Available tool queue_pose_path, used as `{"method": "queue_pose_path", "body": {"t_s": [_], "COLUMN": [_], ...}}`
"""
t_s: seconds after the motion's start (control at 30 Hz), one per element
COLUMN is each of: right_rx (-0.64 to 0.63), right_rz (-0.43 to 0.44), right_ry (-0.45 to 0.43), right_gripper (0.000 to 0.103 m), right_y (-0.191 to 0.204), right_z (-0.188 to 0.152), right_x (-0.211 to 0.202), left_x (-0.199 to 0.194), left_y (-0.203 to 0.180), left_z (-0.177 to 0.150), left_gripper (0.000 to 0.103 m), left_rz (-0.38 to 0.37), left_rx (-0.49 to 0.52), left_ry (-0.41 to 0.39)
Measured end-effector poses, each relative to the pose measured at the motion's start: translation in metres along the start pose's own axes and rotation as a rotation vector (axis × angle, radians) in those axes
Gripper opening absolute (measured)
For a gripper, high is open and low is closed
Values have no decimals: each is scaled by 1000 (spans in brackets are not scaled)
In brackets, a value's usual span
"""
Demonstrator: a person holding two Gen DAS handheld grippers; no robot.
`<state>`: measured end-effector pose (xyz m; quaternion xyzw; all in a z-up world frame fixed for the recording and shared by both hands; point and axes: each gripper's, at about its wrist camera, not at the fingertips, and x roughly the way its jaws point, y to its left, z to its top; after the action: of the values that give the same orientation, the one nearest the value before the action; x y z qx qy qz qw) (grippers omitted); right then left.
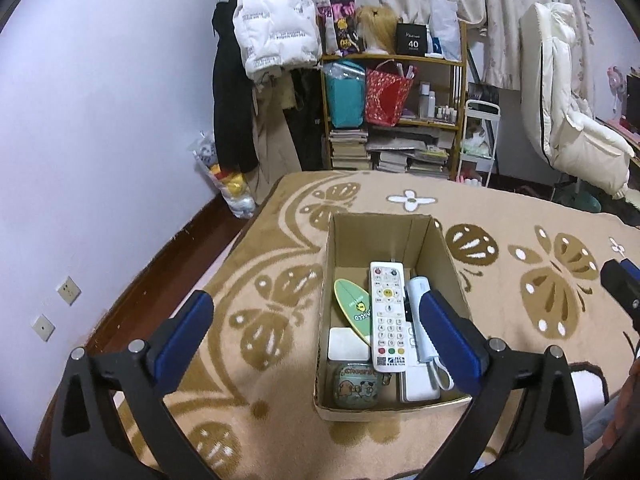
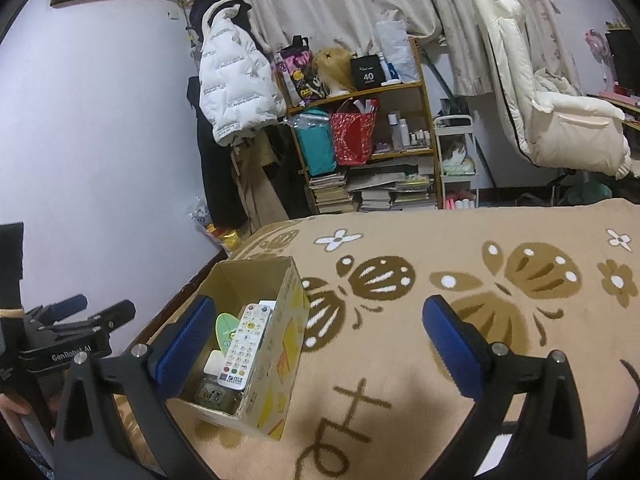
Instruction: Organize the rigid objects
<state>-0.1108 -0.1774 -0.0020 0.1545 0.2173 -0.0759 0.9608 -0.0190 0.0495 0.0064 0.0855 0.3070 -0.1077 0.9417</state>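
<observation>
An open cardboard box (image 1: 448, 256) stands on the tan butterfly blanket (image 1: 280, 360). Inside lie a white remote control (image 1: 387, 316), a green leaf-shaped board (image 1: 354, 306), a white pad (image 1: 348, 345), a cartoon tin (image 1: 354, 386) and a white-and-blue device (image 1: 420, 320). My left gripper (image 1: 316, 312) hangs open over the box's near-left part, with nothing between its blue pads (image 1: 182, 336). The right gripper (image 2: 316, 316) is open and empty to the right of the box (image 2: 288, 344); its left pad sits in front of the box's opening. The remote (image 2: 244, 346) shows there too.
A bookshelf (image 1: 394, 112) with bags, bottles and book stacks stands behind the bed, beside hanging jackets (image 1: 272, 20). A white padded chair (image 1: 568, 128) is at the right. The bed's left edge drops to a dark floor (image 1: 168, 260) by the wall. The left gripper's body (image 2: 76, 332) sits at the left in the right wrist view.
</observation>
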Motion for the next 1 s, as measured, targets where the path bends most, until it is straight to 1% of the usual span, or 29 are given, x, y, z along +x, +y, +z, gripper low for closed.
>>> {"method": "queue_pose_path", "body": {"t_s": [0.23, 0.47, 0.67, 1.0], "right_rx": [-21, -17, -15, -12], "right_rz": [-3, -22, -16, -13], "right_ry": [18, 44, 46, 43], "right_gripper": [103, 103, 103, 103], "right_y": [3, 3, 3, 3], "right_z": [-3, -4, -5, -7], "right_x": [6, 11, 12, 12], "left_x": [-4, -5, -4, -6], "left_y": [-5, -10, -12, -14], "left_z": [1, 0, 0, -1], "left_gripper": [102, 102, 102, 102], "left_rz": [14, 12, 18, 59], "left_rx": [30, 56, 67, 75], "left_ry": [-36, -36, -34, -43]}}
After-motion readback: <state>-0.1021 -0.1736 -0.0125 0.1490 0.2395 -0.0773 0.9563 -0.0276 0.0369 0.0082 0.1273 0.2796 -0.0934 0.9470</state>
